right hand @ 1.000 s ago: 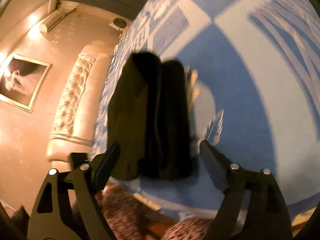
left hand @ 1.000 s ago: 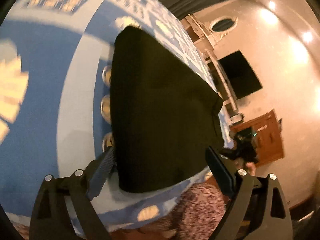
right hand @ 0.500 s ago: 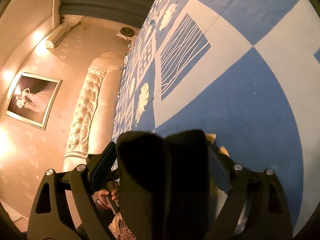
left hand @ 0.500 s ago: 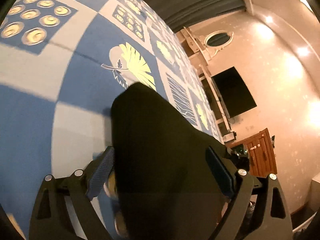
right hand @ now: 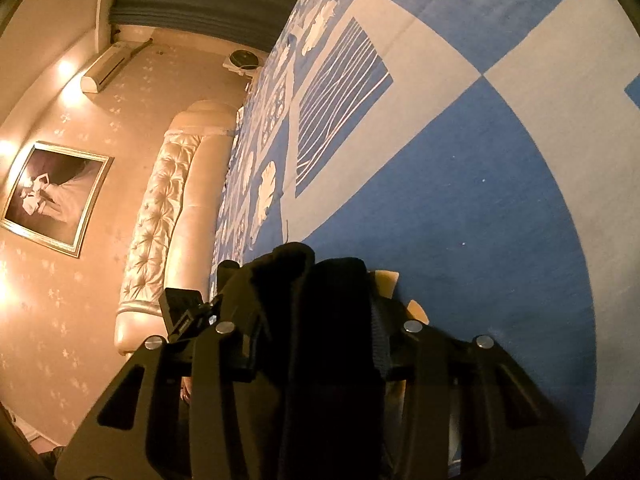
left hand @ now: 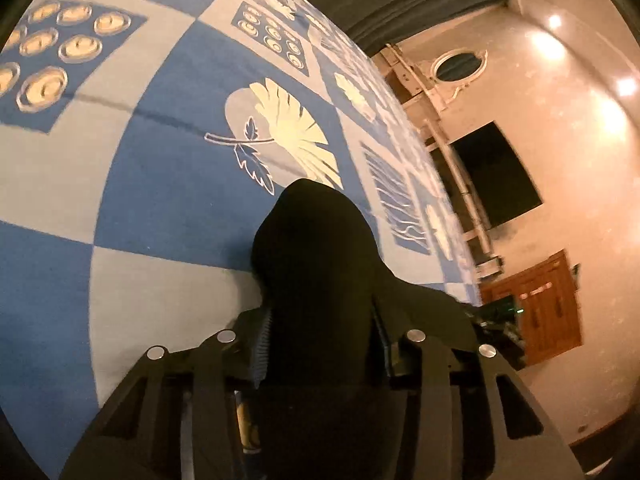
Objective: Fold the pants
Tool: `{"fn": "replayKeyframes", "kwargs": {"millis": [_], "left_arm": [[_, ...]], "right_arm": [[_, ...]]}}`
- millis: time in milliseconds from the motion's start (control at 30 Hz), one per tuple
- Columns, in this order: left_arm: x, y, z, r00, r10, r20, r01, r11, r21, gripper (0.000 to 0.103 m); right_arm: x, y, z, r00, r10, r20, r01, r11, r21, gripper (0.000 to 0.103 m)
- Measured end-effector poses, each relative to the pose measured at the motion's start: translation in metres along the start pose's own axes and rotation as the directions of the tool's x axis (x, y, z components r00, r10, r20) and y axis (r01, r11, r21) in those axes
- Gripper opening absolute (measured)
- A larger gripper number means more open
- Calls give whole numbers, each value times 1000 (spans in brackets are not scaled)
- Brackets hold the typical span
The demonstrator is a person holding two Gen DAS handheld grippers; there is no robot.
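Item: black pants [left hand: 316, 264], one garment, bunched and dark, lying at the near part of a blue-and-white patterned bedspread [left hand: 160, 184] and gathered up between both sets of tongs. Left tongs [left hand: 320, 344]: clenched on a thick fold of the pants, cloth rising as a hump ahead of the fingers. Right tongs [right hand: 308, 340]: likewise clenched on the pants [right hand: 304, 308], here showing two layered ridges side by side, so you appear to hold an end that is already doubled. Step in hand, by my reading: a fold under way, with both corners of one end gripped and ready to be carried over. Next move calls for both tongs travelling together, level and at equal pace, so the held end lands square on the rest of the garment; uneven travel would likely skew the fold. How much of the pants trails beneath the tongs cannot be seen. Room: the bedspread ahead of you is broad and bare in both views, ample for laying the cloth forward. Edges: to the left tongs' right the bed drops off toward a wooden cabinet [left hand: 548, 304] and wall; to the right tongs' left sits the padded headboard [right hand: 168, 216].
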State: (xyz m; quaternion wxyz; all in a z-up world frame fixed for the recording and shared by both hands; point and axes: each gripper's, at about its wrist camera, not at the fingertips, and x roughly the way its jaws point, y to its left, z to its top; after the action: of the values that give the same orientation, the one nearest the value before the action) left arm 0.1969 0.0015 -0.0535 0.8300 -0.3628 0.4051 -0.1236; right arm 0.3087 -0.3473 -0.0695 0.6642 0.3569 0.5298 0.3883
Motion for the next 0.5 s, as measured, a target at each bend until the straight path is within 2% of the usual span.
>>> {"fn": "replayKeyframes", "kwargs": {"millis": [133, 233, 500], "left_arm": [[-1, -14, -1, 995, 103, 17, -104, 992, 74, 41], [-1, -21, 1, 988, 151, 26, -153, 982, 110, 41], [-8, -13, 8, 983, 178, 42, -182, 978, 103, 40]], "right_arm": [[-2, 0, -5, 1000, 4, 13, -4, 1000, -1, 39], [-3, 2, -7, 1000, 6, 22, -6, 1000, -2, 39], [13, 11, -9, 1000, 9, 23, -8, 1000, -2, 38]]}}
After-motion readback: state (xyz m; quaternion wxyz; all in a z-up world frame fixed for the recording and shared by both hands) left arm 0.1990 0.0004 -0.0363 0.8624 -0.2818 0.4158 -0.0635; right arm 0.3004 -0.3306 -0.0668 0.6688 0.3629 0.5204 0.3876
